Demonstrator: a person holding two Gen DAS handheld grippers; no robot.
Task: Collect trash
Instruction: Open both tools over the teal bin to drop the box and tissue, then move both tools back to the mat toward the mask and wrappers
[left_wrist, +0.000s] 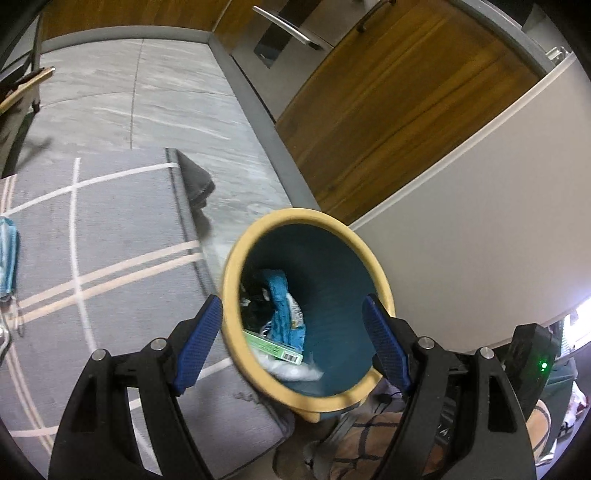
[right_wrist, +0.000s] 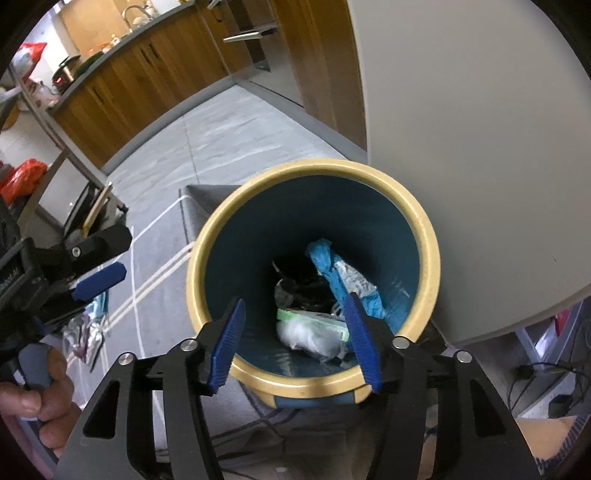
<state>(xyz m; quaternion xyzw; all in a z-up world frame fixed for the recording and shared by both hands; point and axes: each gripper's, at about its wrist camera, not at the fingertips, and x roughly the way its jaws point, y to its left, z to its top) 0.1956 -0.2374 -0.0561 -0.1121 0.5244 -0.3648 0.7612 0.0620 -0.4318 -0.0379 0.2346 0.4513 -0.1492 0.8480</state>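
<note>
Waste bin with cream rim and teal interior, standing on the floor at the edge of a grey rug and already holding a blue wrapper, a green carton and a crumpled clear bag. The right gripper hangs directly over the bin mouth, jaws apart and empty, with that litter straight below. The left gripper, also parted and empty, straddles the bin's near rim; remaining litter, a blue face mask, lies well to its left on the rug, so the left hand appears the nearer for the next pickup.

Grey floor, striped rug, bin
</note>
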